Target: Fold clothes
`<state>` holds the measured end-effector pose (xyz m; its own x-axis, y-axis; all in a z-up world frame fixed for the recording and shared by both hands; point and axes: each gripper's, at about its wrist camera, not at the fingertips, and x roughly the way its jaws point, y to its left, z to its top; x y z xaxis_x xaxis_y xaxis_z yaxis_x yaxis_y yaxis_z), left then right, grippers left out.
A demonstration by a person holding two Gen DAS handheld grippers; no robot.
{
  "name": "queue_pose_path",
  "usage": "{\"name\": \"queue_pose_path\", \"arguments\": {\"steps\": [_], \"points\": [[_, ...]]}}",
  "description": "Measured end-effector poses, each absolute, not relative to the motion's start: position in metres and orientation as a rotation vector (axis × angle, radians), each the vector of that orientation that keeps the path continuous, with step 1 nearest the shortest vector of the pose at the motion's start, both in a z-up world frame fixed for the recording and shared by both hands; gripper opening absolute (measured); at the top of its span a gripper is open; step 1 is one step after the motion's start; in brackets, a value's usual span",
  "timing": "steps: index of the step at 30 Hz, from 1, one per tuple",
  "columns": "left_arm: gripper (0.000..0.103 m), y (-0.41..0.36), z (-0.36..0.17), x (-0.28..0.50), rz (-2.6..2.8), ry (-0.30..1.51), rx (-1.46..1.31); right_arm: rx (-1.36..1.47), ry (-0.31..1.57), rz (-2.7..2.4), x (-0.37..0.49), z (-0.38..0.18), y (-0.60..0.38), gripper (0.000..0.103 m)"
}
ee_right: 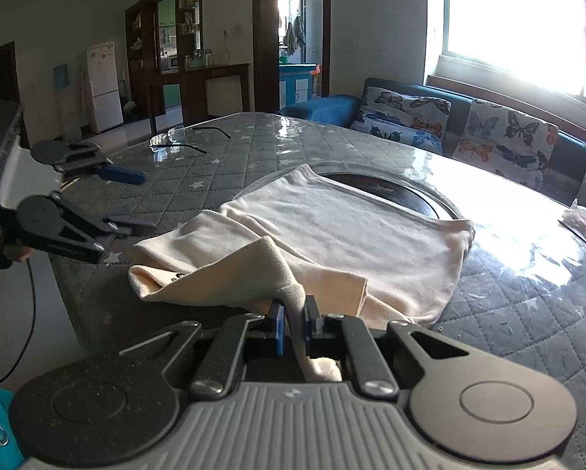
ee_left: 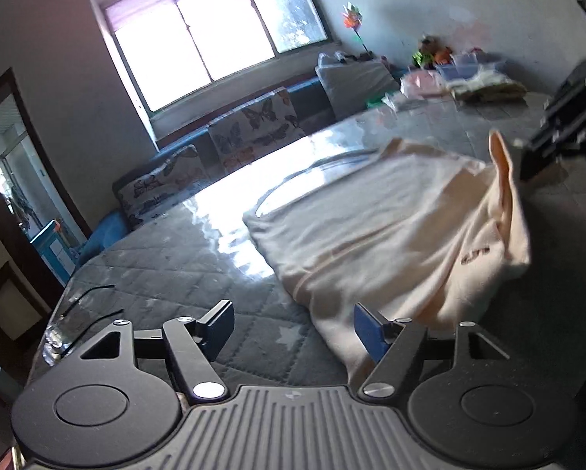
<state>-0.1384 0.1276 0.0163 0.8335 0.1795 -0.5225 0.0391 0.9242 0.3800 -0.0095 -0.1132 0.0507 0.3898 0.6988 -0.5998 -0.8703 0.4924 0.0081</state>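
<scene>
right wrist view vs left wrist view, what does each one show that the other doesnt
Only the right wrist view shows the right gripper shut on a pinched fold of the cream shirt, plus the white fridge.

Only the left wrist view shows the left gripper open from behind, nothing between its fingers, plus the pinwheel and the clutter at the far end.

Both show the shirt on the quilted table cover, the eyeglasses and the butterfly cushions under the window.
</scene>
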Motion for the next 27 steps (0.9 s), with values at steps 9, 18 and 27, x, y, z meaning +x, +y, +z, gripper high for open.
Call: {"name": "queue_pose_path", "arguments": {"steps": [9, 18, 27], "points": [[0.071, 0.134, 0.013, -0.155, 0.078, 0.607, 0.381, -0.326, 0.584, 1.029, -0.008, 0.049, -0.112, 0.008], [0.071, 0.131, 0.004, -0.148, 0.049, 0.621, 0.399, -0.331, 0.586, 1.023, -0.01, 0.046, -0.112, 0.008], [0.079, 0.093, 0.011, -0.174, -0.159, 0.546, 0.469, -0.289, 0.59, 1.016, -0.004, 0.051, -0.112, 0.008]]}}
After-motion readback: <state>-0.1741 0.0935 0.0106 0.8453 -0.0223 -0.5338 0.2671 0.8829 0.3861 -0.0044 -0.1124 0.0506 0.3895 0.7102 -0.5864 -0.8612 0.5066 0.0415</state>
